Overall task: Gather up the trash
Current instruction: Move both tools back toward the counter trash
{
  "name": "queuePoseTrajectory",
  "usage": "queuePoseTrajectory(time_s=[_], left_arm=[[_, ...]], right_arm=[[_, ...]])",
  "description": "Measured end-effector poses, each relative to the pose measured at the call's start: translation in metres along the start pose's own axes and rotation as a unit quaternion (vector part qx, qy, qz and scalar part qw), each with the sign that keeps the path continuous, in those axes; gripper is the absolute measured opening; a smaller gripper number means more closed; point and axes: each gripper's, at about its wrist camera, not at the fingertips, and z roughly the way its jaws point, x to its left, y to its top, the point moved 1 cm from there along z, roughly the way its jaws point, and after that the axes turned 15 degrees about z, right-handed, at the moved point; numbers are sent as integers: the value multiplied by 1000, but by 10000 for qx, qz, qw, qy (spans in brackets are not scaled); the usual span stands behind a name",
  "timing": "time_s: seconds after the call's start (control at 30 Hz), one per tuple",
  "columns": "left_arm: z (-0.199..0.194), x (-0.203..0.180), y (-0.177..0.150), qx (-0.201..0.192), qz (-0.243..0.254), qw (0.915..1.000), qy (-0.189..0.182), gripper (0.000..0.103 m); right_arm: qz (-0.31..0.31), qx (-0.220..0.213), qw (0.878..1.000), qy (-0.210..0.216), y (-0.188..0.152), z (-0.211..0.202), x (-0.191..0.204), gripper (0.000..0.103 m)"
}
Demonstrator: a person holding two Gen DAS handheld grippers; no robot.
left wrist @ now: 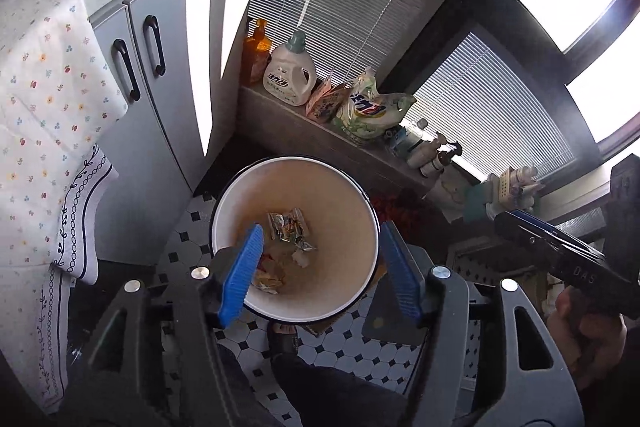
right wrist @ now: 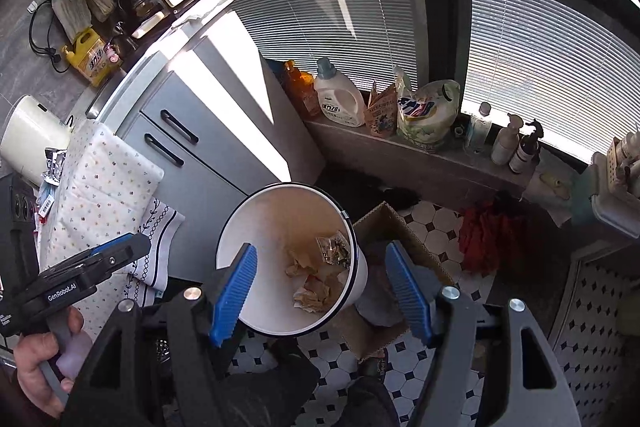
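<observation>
A white round trash bin stands on the tiled floor below both grippers; it also shows in the right wrist view. Inside lie crumpled foil wrappers and paper scraps. My left gripper hangs open and empty above the bin, blue fingers apart. My right gripper is open and empty above the bin too. The right gripper's body shows at the right edge of the left wrist view. The left gripper's body shows at the left of the right wrist view.
A grey cabinet stands behind the bin. A flowered cloth hangs at left. Detergent bottles and bags line the window ledge. A cardboard box and a red rag lie on the floor at right.
</observation>
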Motion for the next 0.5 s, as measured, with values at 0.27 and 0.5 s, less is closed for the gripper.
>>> queuePoseTrajectory(time_s=[0.27, 0.5], left_arm=[[-65, 60, -8, -518, -556, 9943, 747, 83], [-127, 119, -35, -885, -1203, 9796, 1343, 89]], right_arm=[[-599, 63, 9974, 384, 5, 12, 67, 80], [-1156, 123, 9900, 794, 2, 19, 144, 90]])
